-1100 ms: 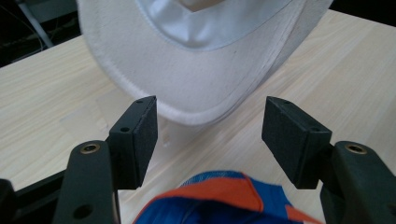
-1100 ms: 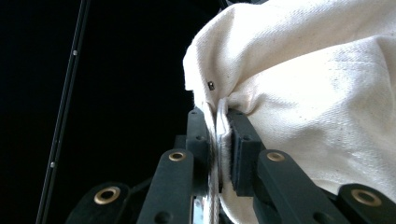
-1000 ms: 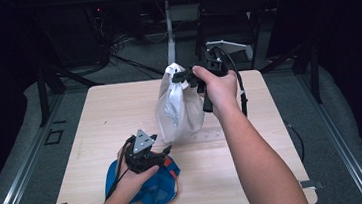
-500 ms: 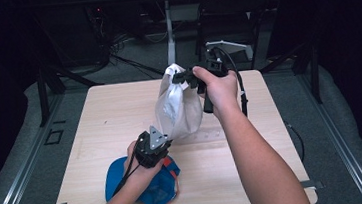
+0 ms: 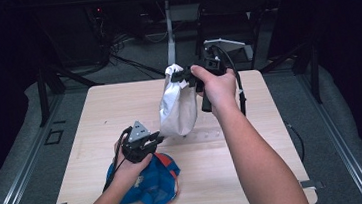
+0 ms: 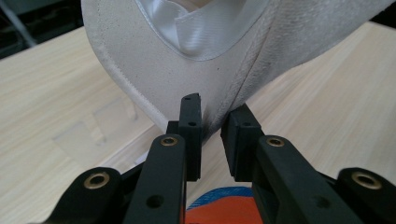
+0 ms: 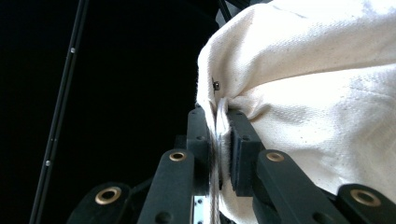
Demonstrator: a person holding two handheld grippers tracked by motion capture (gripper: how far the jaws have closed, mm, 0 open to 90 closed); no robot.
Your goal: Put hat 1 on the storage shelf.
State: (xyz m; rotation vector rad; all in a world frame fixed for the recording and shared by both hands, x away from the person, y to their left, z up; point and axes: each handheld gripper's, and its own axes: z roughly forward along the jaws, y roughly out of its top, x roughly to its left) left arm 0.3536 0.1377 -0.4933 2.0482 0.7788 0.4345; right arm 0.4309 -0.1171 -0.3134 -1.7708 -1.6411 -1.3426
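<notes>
A white cloth bag hangs over the middle of the table, its bottom close to the wood. My right gripper is shut on its top edge; the right gripper view shows the fabric pinched flat between the jaws. My left gripper sits at the bag's lower left corner. In the left gripper view the jaws stand slightly apart, and the bag's bottom fold dips into the gap at their tips. A blue and orange cloth lies under the left hand.
The wooden table has bare wood to the right and at the back left. A dark chair and cables stand behind the table's far edge. The blue and orange cloth shows just below the left jaws.
My left gripper has lifted off the blue and orange cloth and moved forward and right to the bag's bottom corner. The right gripper has held the bag still.
</notes>
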